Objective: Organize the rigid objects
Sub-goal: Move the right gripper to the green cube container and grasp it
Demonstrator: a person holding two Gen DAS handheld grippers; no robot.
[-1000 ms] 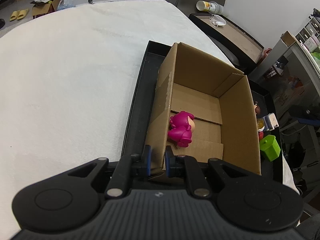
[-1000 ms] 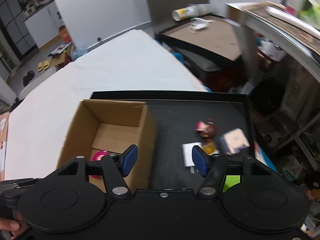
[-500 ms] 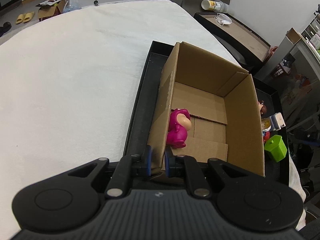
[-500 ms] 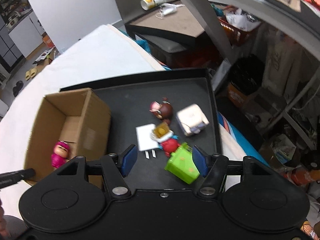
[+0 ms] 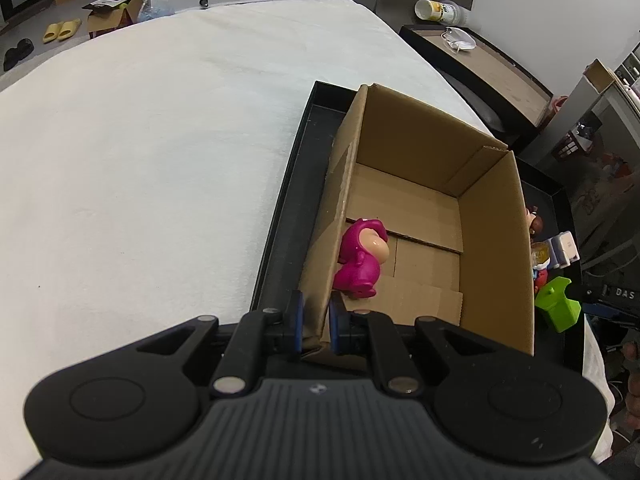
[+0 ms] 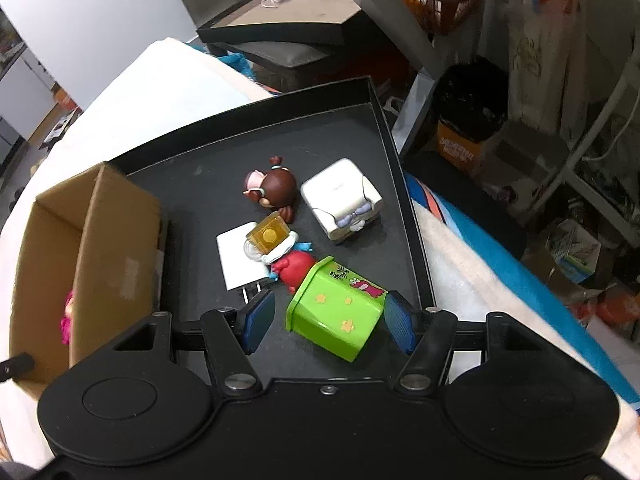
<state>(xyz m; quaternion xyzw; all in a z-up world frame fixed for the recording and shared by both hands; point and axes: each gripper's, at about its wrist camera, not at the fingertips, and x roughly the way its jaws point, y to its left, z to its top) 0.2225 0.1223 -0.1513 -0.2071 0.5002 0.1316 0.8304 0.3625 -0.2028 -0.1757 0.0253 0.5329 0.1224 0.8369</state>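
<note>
My left gripper [image 5: 316,322] is shut on the near-left wall of an open cardboard box [image 5: 496,248] that stands on a black tray [image 5: 280,224]. A magenta figurine [image 5: 362,258] lies inside the box by that wall. My right gripper [image 6: 326,320] is open, with its jaws on either side of a lime green toy bin [image 6: 336,308] lying on the tray [image 6: 208,176]; they do not touch it. Beyond it lie a red and yellow toy [image 6: 280,248], a brown-haired figurine [image 6: 276,190], a white boxy toy [image 6: 342,200] and a white charger [image 6: 238,256].
The tray sits on a white cloth-covered table [image 5: 140,152]. A low black-edged table [image 6: 288,20] with a can and a mask stands beyond. Clutter, a black bin [image 6: 468,108] and shelving lie to the right of the table edge.
My right gripper swung right from over the box and came down around the green bin. My left gripper kept its hold on the box wall; the box shifted slightly.
</note>
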